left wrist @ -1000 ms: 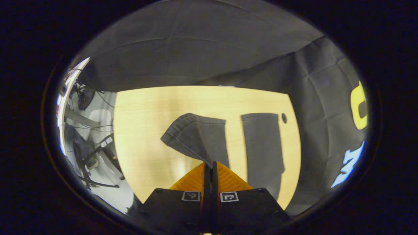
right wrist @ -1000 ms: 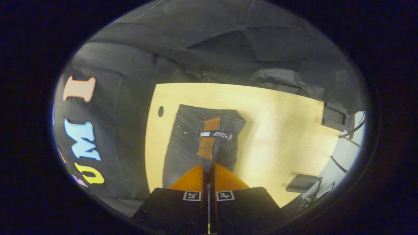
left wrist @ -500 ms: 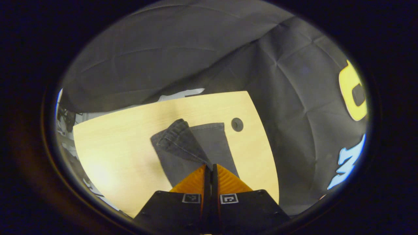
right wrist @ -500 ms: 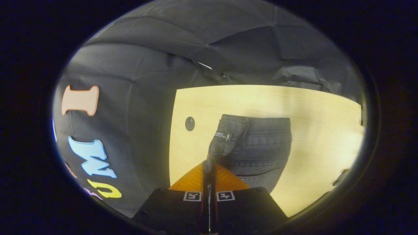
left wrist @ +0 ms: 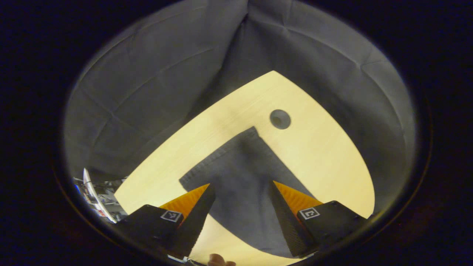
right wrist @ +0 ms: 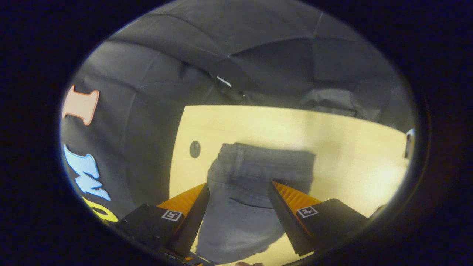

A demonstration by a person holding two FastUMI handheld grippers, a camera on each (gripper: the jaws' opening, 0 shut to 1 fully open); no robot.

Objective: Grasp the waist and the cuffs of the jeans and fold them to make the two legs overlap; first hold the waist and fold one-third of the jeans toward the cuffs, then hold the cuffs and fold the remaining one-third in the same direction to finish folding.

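Jeans point(left wrist: 240, 177) lie flat on the table point(left wrist: 325, 147), dark denim, legs apparently stacked one over the other: a single cuff end shows in the left gripper view, a single waist end point(right wrist: 262, 162) in the right gripper view. Long axis runs between the two claws, cuffs toward the left one, waist toward the right. Left claw point(left wrist: 242, 207) spread wide, holding nothing, cuff end directly ahead and below between its fingers. Right claw point(right wrist: 238, 207) likewise spread and empty, poised over the waistband with a back pocket seam visible just under it. Judgement: the garment reads as halved lengthwise, thirds not folded; the waist fold toward the cuffs would fall to the right claw, which sits nearest that end. Left gripper view gives the cuff hem point(left wrist: 218, 155) and a round table hole point(left wrist: 280, 119) just beyond the cuff corner; right gripper view gives waistband and pocket, the same hole point(right wrist: 194, 149) off to the waist's side. Whether edges align exactly cannot be told.
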